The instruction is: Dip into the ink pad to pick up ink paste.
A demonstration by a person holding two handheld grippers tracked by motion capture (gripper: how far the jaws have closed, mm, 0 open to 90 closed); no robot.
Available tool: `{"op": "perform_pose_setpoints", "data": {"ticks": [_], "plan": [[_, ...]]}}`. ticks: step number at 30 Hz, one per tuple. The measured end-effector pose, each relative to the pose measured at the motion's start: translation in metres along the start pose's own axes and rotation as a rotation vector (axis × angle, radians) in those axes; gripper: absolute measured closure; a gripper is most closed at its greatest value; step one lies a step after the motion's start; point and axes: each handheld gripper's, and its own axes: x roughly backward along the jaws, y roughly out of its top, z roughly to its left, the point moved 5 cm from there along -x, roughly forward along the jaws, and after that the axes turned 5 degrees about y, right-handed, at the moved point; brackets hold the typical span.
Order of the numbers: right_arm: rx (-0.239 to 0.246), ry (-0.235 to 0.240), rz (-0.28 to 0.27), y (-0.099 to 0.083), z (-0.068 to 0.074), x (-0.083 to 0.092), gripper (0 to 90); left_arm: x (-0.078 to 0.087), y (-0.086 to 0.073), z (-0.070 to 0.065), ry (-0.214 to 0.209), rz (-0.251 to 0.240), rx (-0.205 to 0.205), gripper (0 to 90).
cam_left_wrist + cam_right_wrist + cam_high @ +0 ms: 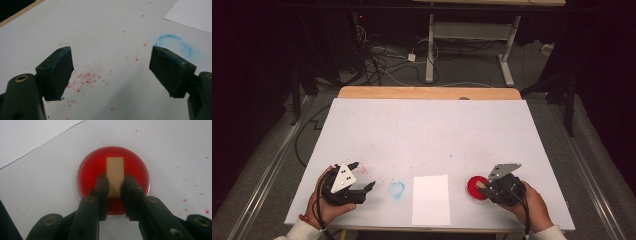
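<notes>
A round dish of red liquid (130, 167) (473, 187) lies on the white tabletop at the near right. My right gripper (115, 185) (486, 187) is shut on a small tan wooden block (115, 171), which it holds over the dish, its far end above the red. Whether the block touches the liquid I cannot tell. A white paper sheet (431, 199) lies in the middle near the front edge. My left gripper (111, 63) (363, 176) stands open at the near left with nothing between its jaws, above red specks (86, 78). A blue ring smear (175, 45) (397, 189) lies beside it.
The white board (427, 130) covers a wooden table (427, 92). Red specks are scattered on the board near both grippers. Beyond the table stand a desk frame (472, 35) and cables on the floor (382, 60).
</notes>
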Motion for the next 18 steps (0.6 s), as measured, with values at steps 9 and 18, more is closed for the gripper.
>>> {"op": "perform_pose_setpoints", "data": {"ticks": [9,18], "plan": [[0.005,0.016,-0.09,0.008,-0.001,0.013,75.7,0.0,0.0,0.0,-0.001,0.001,-0.002,18.9],[0.011,0.019,-0.166,0.017,0.001,0.026,75.7,-0.002,0.0,0.001,-0.007,-0.002,0.009,18.9]]}}
